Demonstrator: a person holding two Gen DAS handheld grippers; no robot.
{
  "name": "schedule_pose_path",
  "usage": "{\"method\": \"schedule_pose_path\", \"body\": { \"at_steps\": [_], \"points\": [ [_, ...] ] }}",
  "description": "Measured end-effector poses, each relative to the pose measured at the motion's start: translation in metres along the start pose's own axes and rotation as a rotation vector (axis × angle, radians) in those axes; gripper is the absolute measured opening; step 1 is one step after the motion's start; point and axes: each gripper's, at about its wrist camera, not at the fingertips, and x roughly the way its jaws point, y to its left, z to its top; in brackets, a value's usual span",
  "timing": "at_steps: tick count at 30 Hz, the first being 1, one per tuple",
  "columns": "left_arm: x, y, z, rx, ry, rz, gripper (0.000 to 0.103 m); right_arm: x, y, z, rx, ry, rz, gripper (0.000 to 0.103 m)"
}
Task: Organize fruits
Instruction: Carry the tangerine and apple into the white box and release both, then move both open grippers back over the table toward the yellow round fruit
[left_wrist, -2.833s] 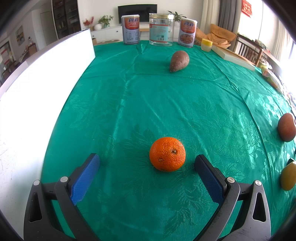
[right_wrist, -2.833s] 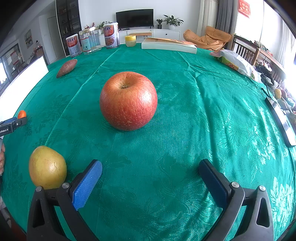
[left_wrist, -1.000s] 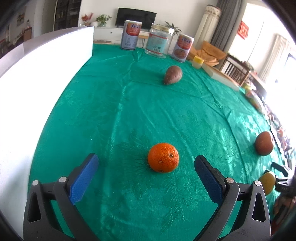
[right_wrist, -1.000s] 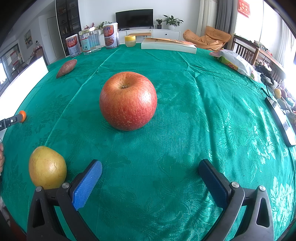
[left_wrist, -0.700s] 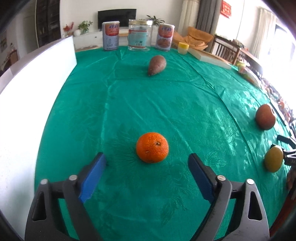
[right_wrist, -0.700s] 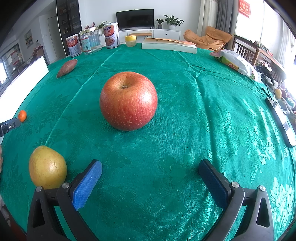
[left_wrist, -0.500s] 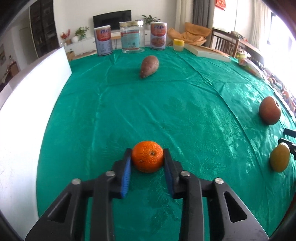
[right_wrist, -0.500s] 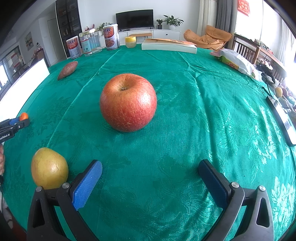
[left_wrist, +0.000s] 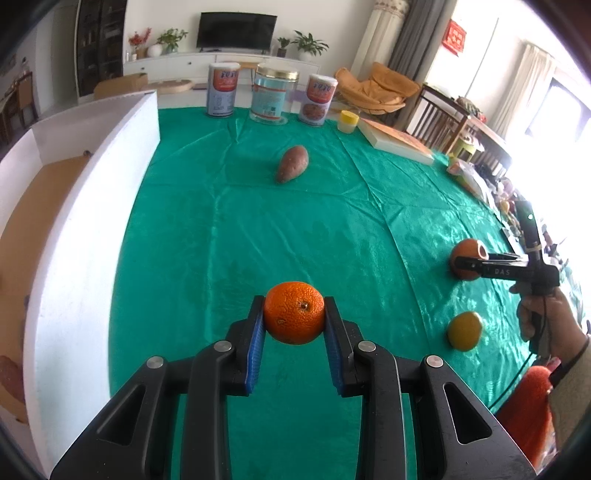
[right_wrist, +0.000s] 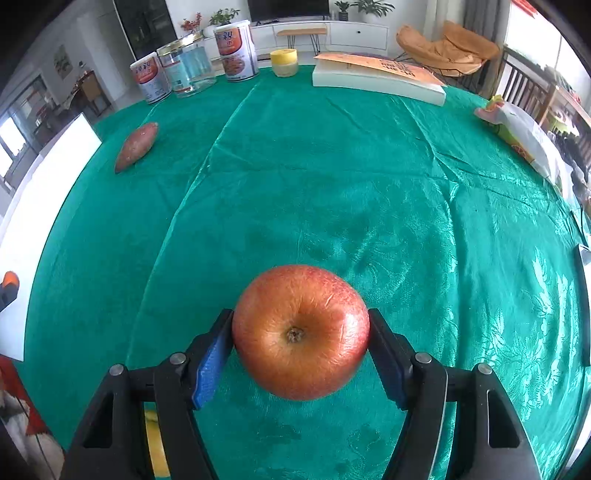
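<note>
With both fruits gripped, the left hand-held gripper (left_wrist: 294, 325) was clenched on the orange (left_wrist: 294, 317), and the right hand-held gripper (right_wrist: 300, 345), its jaws just closed in, pinched the apple (right_wrist: 300, 336) above the green table (right_wrist: 369, 192). Carrying each level and unhurried toward the white box (left_wrist: 88, 221) would probably keep round fruit from slipping; the pear (left_wrist: 464, 330) lay waiting.
</note>
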Motion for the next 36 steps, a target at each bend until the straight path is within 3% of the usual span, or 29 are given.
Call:
{"method": "schedule_pose_path", "body": {
  "at_steps": [4, 7, 10, 16, 20, 24, 26, 28, 29, 30, 34, 36],
  "points": [
    [-0.066, 0.033, 0.006, -0.041, -0.045, -0.029, 0.029, -0.035, 0.005, 0.004, 0.069, -0.032, 0.113, 0.069],
    [-0.120, 0.078, 0.019, -0.090, -0.130, 0.032, 0.029, -0.077, 0.049, 0.022, -0.001, -0.078, 0.219, 0.069],
    [-0.144, 0.139, 0.027, -0.182, -0.145, 0.119, 0.029, -0.110, 0.128, 0.041, -0.109, -0.106, 0.352, 0.069],
    [-0.102, 0.255, 0.013, -0.338, 0.038, 0.352, 0.029, -0.120, 0.336, 0.057, -0.358, -0.063, 0.601, 0.069],
    [-0.085, 0.296, -0.005, -0.420, 0.108, 0.415, 0.030, -0.093, 0.465, 0.047, -0.514, 0.007, 0.629, 0.070],
    [-0.087, 0.319, -0.021, -0.485, 0.124, 0.440, 0.031, -0.049, 0.553, 0.029, -0.607, 0.065, 0.580, 0.070],
    [-0.088, 0.324, -0.026, -0.493, 0.130, 0.455, 0.032, -0.028, 0.580, 0.022, -0.625, 0.079, 0.552, 0.070],
    [-0.091, 0.326, -0.029, -0.490, 0.129, 0.473, 0.042, -0.007, 0.597, 0.016, -0.629, 0.113, 0.538, 0.070],
    [-0.093, 0.326, -0.031, -0.489, 0.125, 0.481, 0.056, 0.000, 0.602, 0.014, -0.630, 0.131, 0.532, 0.070],
    [-0.097, 0.326, -0.032, -0.490, 0.114, 0.499, 0.065, 0.004, 0.604, 0.012, -0.621, 0.133, 0.533, 0.070],
    [-0.124, 0.310, -0.026, -0.462, 0.013, 0.523, 0.071, -0.027, 0.577, 0.032, -0.546, 0.009, 0.598, 0.083],
    [-0.141, 0.289, -0.018, -0.417, -0.058, 0.535, 0.080, -0.060, 0.554, 0.047, -0.531, -0.081, 0.615, 0.091]
  ]
}}
